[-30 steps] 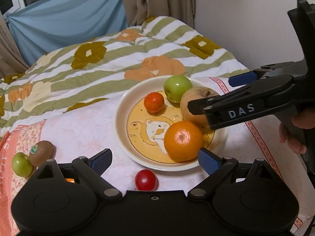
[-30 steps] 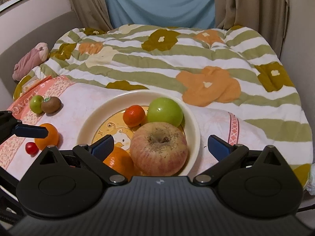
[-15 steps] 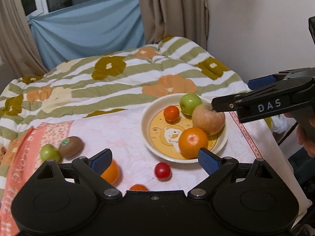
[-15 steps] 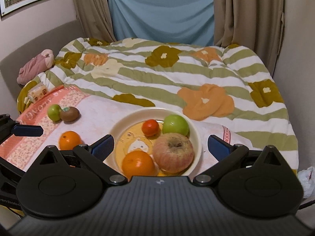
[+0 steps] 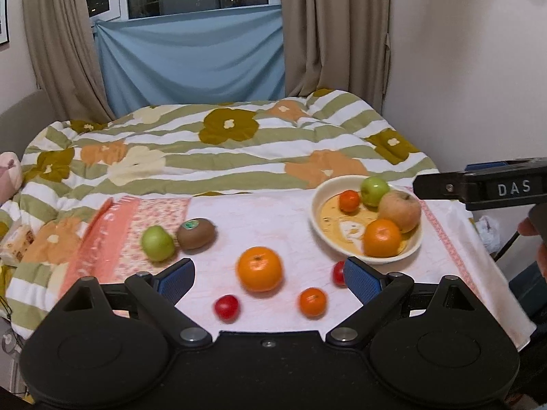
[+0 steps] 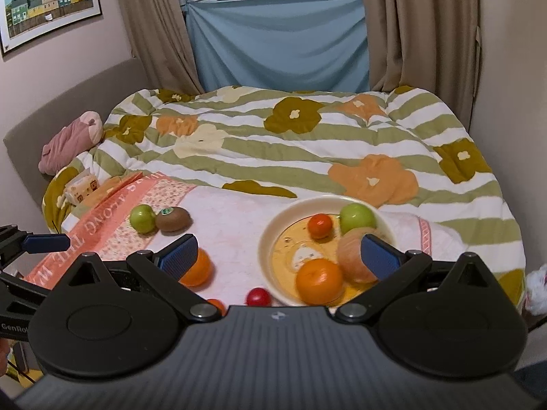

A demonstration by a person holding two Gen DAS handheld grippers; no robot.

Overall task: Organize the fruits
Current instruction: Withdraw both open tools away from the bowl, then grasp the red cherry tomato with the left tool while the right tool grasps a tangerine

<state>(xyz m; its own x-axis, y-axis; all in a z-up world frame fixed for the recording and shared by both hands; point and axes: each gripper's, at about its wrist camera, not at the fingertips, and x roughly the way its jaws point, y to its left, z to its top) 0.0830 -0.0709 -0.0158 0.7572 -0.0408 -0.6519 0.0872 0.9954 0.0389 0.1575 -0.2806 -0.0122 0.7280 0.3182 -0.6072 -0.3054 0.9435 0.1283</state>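
A cream bowl point(image 5: 318, 212) point(image 6: 273, 229) on the pink cloth holds a red-yellow apple point(image 5: 400, 210), a green apple point(image 5: 375, 191), an orange point(image 5: 382, 238) and a small tangerine point(image 5: 349, 201). Loose on the cloth lie a large orange point(image 5: 260, 269), a small tangerine point(image 5: 312, 302), two red tomatoes point(image 5: 226, 307) point(image 5: 338, 272), a kiwi point(image 5: 196, 233) and a green apple point(image 5: 158, 243). My left gripper point(image 5: 269, 278) hangs open above the loose fruit, holding nothing. My right gripper point(image 6: 278, 254) is open and empty, held back over the bowl's near side.
The cloth point(image 5: 259, 215) lies on a flowered, striped duvet point(image 5: 222, 150) covering the bed. Curtains and a blue sheet hang behind. A pink soft toy point(image 6: 70, 143) and a small packet point(image 6: 80, 188) rest at the bed's left. A wall stands close on the right.
Both grippers have pulled back and up from the bowl, so the fruit looks smaller and the loose fruit on the cloth has come into view. Both stay open.
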